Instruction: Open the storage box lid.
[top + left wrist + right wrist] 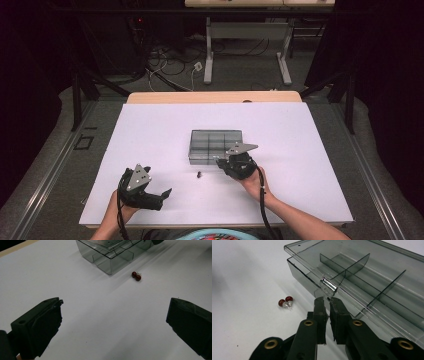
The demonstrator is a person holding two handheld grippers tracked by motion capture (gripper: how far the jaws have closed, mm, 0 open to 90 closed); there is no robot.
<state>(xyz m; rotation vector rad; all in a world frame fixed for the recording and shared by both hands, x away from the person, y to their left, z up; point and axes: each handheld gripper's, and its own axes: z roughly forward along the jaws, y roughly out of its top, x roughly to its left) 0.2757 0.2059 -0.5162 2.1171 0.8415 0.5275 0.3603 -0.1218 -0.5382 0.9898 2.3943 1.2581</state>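
Right gripper [327, 300] at the box latch [328, 286] — lid barely lifted.
Jaws pressed nearly together just under the clasp, pinching nothing; lift gently — clear compartment box [215, 145] could slide. Left gripper [115, 322] spread wide, idle; red beads [285, 302] lie beside the box.

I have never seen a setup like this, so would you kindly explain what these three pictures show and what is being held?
A person sits at a white table and holds a hand-held gripper in each hand. The high view looks down from above; the other two pictures come from cameras riding on the grippers, looking along their black jaws.

On the table lies a clear box with dividers, its lid slightly raised, and beside it two small dark red beads.

The left gripper has its jaws wide apart over bare table and holds nothing. The right gripper has its jaws nearly together at the box's front latch; whether they pinch it I cannot tell.
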